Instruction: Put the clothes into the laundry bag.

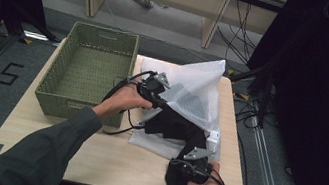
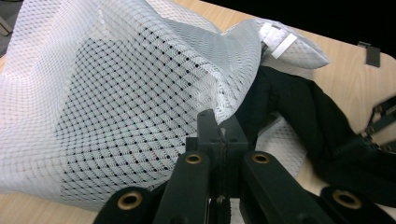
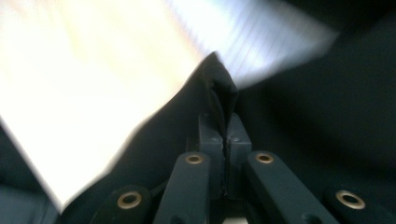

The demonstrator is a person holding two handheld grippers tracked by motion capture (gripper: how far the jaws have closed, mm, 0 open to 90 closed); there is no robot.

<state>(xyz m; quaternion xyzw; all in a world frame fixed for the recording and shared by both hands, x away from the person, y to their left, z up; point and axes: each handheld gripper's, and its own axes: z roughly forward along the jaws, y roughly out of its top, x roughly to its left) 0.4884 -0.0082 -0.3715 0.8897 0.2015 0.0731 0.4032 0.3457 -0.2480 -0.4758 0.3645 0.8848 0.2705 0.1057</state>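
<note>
A white mesh laundry bag (image 1: 198,90) lies on the wooden table (image 1: 105,159), its near edge lifted. My left gripper (image 1: 160,101) is shut on that edge; in the left gripper view the closed jaws (image 2: 223,126) pinch the mesh (image 2: 116,93). A black garment (image 1: 175,124) spills from the bag's mouth toward the table's front right. My right gripper (image 1: 179,166) is shut on a fold of it, and part of the cloth hangs over the front edge. The right gripper view is blurred but shows black cloth (image 3: 289,121) clamped between the closed jaws (image 3: 224,123). The garment (image 2: 299,107) also runs right in the left gripper view.
An empty green woven basket (image 1: 88,67) stands at the table's back left, close to my left hand. Bare tabletop stretches along the front left. Beyond the table are floor, cables and desk legs; dark curtains hang at both sides.
</note>
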